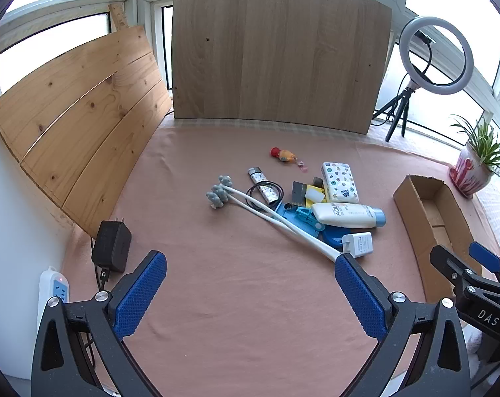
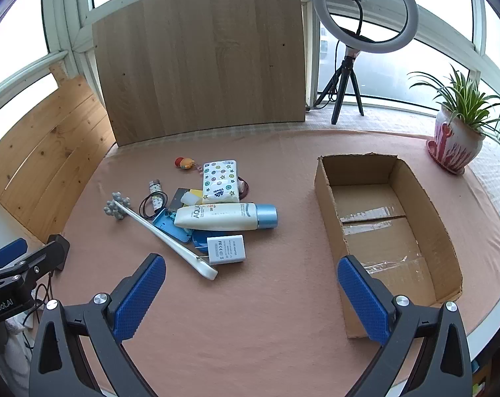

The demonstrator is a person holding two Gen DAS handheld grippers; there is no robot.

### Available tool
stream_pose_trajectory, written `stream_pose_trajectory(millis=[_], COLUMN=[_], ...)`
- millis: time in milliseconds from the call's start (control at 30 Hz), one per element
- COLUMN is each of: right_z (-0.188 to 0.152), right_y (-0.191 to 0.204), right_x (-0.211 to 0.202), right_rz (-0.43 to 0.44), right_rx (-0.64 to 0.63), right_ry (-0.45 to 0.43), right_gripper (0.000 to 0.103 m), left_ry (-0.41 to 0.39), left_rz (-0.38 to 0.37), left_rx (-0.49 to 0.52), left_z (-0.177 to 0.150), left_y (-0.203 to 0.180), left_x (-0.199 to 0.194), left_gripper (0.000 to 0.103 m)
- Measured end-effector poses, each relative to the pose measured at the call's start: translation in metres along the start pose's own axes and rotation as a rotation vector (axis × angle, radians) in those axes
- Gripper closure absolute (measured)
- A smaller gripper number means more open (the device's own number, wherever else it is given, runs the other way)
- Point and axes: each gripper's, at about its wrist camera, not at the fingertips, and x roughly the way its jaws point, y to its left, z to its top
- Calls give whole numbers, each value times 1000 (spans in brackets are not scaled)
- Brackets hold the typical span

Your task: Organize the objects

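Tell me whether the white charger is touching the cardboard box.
Apart. The right wrist view shows a wide strip of bare pink cloth between the white charger and the near wall of the cardboard box.

Both tongs match: black angular frames, silver round screws at the joints, blue fingers with dotted grip texture. Left tongs (image 1: 250, 292), right tongs (image 2: 251, 294). White lettering "DAS" on the right one's black body; "enRobot.AI" partly readable on the left's.
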Motion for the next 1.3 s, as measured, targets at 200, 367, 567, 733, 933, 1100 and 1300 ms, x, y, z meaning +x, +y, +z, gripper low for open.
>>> stream_pose_trajectory(millis=[200, 367, 567, 733, 933, 1100, 1300], right_z=[-1, -1, -2, -2, -1, -1, -2], right_y=[-3, -5, -9, -9, -6, -6, -6], right_x=[1, -1, -3, -4, -5, -6, -7], right_rz=[5, 2, -3, -4, 0, 0, -3], right_rx=[4, 4, 4, 2, -4, -4, -1], right_ry=[8, 11, 12, 10, 10, 8, 11], right_gripper=[0, 0, 0, 0, 0, 0, 0], left_ry=[1, 1, -3, -5, -5, -11, -12], left_rz=[3, 1, -3, -6, -6, -7, -10], left_rx=[-1, -4, -4, 0, 2, 9, 15], left_z=[1, 2, 1, 0, 1, 2, 2], left_y=[-1, -2, -5, -7, -6, -8, -10], left_x=[1, 1, 1, 1, 0, -2, -3], left_gripper=[0, 0, 0, 0, 0, 0, 0])
